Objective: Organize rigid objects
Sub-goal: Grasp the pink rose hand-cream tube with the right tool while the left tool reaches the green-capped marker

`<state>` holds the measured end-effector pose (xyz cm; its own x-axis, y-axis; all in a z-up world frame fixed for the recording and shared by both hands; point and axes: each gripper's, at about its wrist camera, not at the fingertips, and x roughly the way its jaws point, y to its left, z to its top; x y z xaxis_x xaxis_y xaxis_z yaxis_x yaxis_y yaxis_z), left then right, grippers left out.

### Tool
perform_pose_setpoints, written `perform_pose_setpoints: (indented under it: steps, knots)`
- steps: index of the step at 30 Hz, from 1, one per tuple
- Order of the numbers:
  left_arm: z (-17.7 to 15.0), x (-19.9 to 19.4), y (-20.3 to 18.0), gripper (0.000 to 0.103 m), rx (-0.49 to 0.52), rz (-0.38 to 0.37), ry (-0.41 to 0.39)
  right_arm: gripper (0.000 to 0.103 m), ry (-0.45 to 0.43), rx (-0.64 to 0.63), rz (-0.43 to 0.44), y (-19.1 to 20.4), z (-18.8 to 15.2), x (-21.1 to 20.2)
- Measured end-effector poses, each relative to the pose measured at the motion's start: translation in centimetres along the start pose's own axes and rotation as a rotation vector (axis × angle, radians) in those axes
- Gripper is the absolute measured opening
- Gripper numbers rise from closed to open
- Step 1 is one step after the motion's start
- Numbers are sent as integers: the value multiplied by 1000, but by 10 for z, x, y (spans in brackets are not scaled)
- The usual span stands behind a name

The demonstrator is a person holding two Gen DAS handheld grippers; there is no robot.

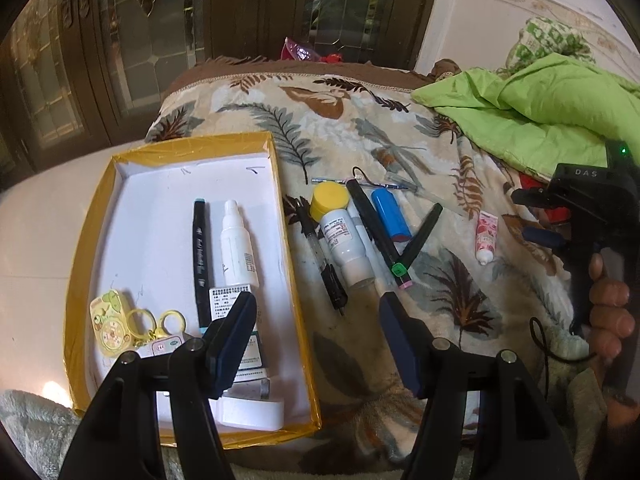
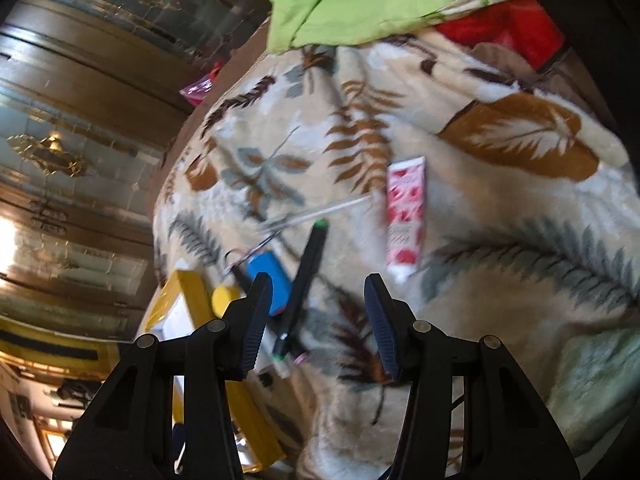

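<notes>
A yellow-rimmed box with a white floor holds a black marker, a white spray bottle, yellow scissors and a few small packets. My left gripper hangs open over the box's right rim with nothing between its fingers. On the leaf-print blanket to the right lie a black pen, a yellow-capped white bottle, two black markers, a blue cylinder and a pink tube. My right gripper is open and empty above the blanket. The blue cylinder and a black marker lie ahead to its left, the pink tube further ahead.
A green cloth is heaped at the blanket's far right, with something red under it. Dark wooden cabinets with glass doors stand behind. A hand holds the right gripper at the right edge. The box stands partly on a pale surface.
</notes>
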<state>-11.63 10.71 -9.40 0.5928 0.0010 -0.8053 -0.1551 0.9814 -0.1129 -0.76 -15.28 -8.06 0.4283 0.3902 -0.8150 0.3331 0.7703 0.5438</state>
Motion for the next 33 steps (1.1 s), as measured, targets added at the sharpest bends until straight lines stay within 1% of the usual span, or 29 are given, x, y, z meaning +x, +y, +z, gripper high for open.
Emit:
perform_pose_setpoints:
  steps: [4, 9, 12, 18, 22, 24, 26, 28, 30, 33]
  knots:
    - [0, 0, 1, 64, -12, -3, 6, 48, 5, 9, -59, -10, 17, 5]
    - [1, 2, -3, 64, -18, -18, 18, 48, 32, 24, -108, -19, 28, 19]
    - [0, 3, -11, 64, -10, -33, 27, 48, 58, 18, -157, -22, 34, 32]
    - [-1, 4, -28, 64, 27, -46, 31, 48, 117, 44, -225, -37, 45, 61]
    - [-1, 5, -34, 64, 38, -54, 42, 48, 153, 42, -253, -40, 47, 79]
    - [-1, 6, -36, 64, 39, -52, 46, 46, 165, 6, -284, -36, 46, 87]
    - [0, 6, -37, 64, 35, -60, 54, 31, 169, -21, -328, -32, 46, 88]
    - [1, 6, -38, 64, 37, -62, 57, 26, 186, -14, -323, -33, 45, 87]
    - [3, 8, -41, 64, 46, -59, 63, 25, 200, 2, -316, -36, 45, 85]
    - [10, 12, -46, 64, 52, -74, 88, 25, 222, 14, -311, -38, 40, 78]
